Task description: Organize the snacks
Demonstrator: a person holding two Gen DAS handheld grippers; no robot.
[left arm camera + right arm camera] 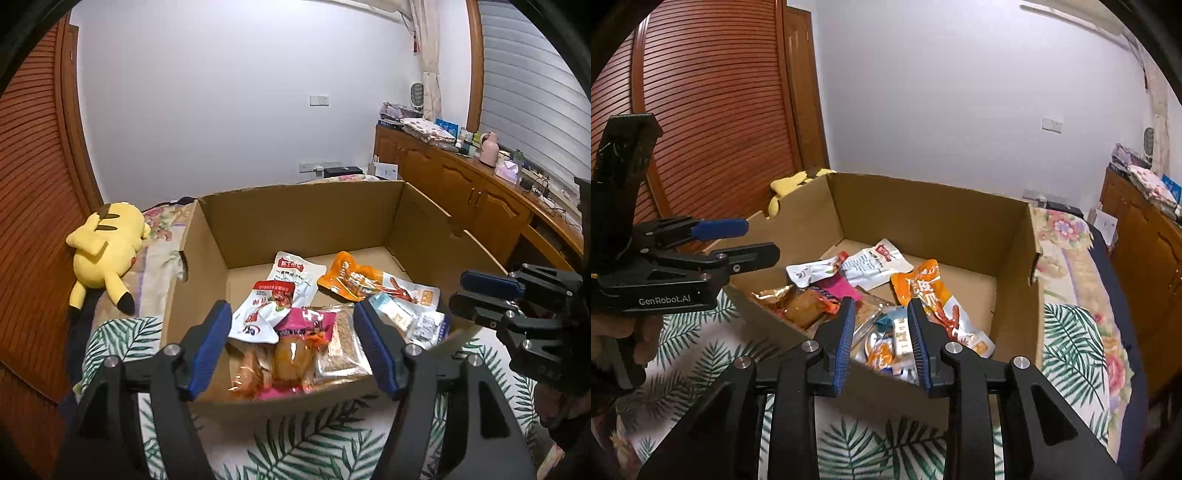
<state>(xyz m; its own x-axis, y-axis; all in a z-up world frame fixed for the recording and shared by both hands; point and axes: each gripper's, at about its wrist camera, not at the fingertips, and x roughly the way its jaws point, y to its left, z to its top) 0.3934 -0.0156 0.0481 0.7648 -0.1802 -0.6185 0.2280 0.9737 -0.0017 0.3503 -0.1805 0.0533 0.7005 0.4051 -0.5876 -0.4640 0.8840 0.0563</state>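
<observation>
An open cardboard box [303, 218] stands on the bed and holds several snack packets: a white and red packet [264, 310], a pink packet [306, 325], an orange packet [354, 277] and a clear packet of brown bars [343, 350]. The box [923, 218] also shows in the right wrist view with the orange packet [923, 288]. My left gripper [293, 325] is open and empty above the box's near edge. My right gripper [881, 332] is open and empty, also over the near edge; it shows at the right in the left wrist view [480, 291].
A yellow plush toy [105, 251] lies left of the box on the bed. A leaf-patterned cover [295, 443] lies under the box. A wooden cabinet [480, 195] with clutter on top stands at the right. A slatted wooden door [713, 110] is at the left.
</observation>
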